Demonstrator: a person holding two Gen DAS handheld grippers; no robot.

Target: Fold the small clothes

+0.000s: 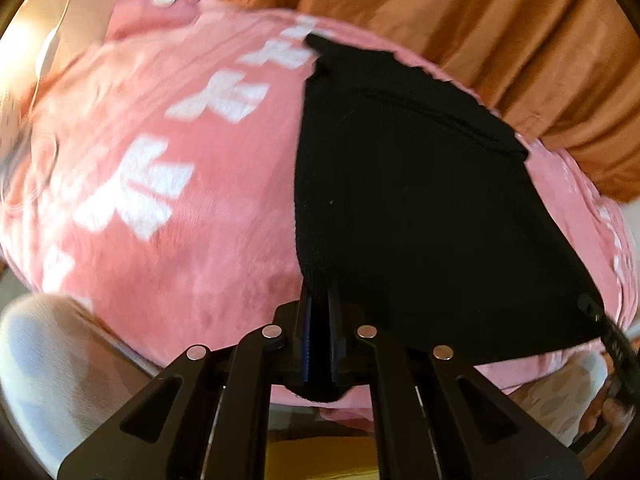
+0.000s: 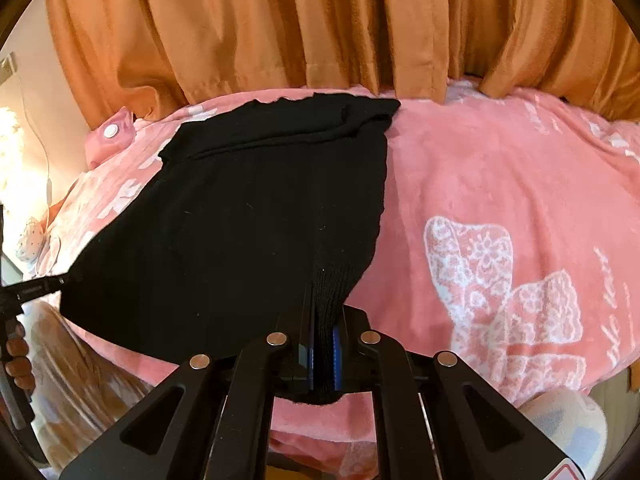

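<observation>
Pinching black knit garment corners: left fingers, right fingers clamped; fleecy pink blanket beneath.

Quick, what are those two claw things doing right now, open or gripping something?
Left gripper: closed, pinching one near corner of the black knitted garment.
Right gripper: closed, pinching the other near corner of the same garment.

Surface: pink fleece blanket with white bow prints, spread over a bed.
On it: black knit garment, far end folded.
</observation>
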